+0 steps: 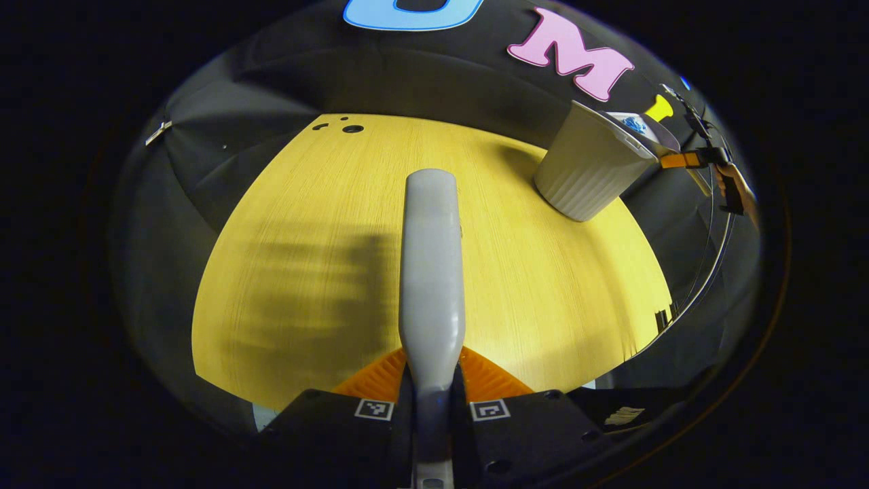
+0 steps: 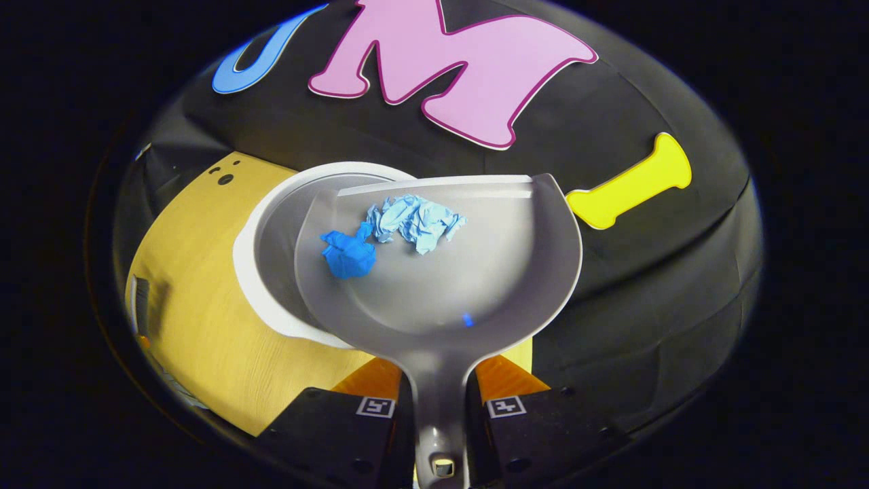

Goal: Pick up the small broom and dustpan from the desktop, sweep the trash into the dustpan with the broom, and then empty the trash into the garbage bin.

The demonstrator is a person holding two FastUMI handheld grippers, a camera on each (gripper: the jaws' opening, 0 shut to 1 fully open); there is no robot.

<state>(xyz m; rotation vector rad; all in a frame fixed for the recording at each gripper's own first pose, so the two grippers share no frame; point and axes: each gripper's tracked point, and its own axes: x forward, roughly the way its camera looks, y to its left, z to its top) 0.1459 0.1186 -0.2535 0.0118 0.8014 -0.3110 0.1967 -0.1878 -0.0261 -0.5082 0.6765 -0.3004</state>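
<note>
— What is the right gripper (image 2: 440, 401) doing?

— It grasps the grey plastic dustpan (image 2: 448, 285) by its handle, both fingers pressed against it. The pan hangs over the open mouth of the white ribbed plastic garbage bin (image 2: 252, 231), which stands at the far right of the yellow wood-grain desktop (image 2: 197, 326). A crumpled light-blue paper wad (image 2: 415, 221) and a darker blue wad (image 2: 348, 257) lie in the pan near its far lip.

— And the left gripper (image 1: 432, 401)?

— Clenched on the grey handle of the small broom (image 1: 432, 258), which points away over the desktop, its bristles hidden. From there the bin sits far right, with the right gripper beside its rim.
</note>
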